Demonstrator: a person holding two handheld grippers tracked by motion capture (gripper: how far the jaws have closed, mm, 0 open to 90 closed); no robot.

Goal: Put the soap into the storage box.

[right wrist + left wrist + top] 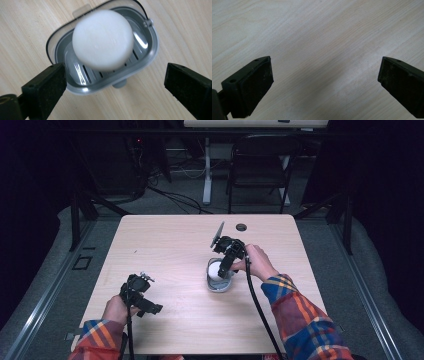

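One big wooden table point(170, 240) carries everything. The left gripper point(141, 296) sits low near the table's front left corner, with its jaws wide apart and nothing between them. The right gripper point(223, 270) hangs over the middle of the table, jaws wide apart too. Under it sits a grey soap dish point(146, 53). A round white soap point(103, 39) lies in the dish, and the jaws do not touch it.

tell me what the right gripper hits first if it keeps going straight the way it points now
Most likely the white soap bar, which sits dead ahead of the open right gripper and above the grey soap dish on the table. Depth is hard to judge, so the gap is unclear.
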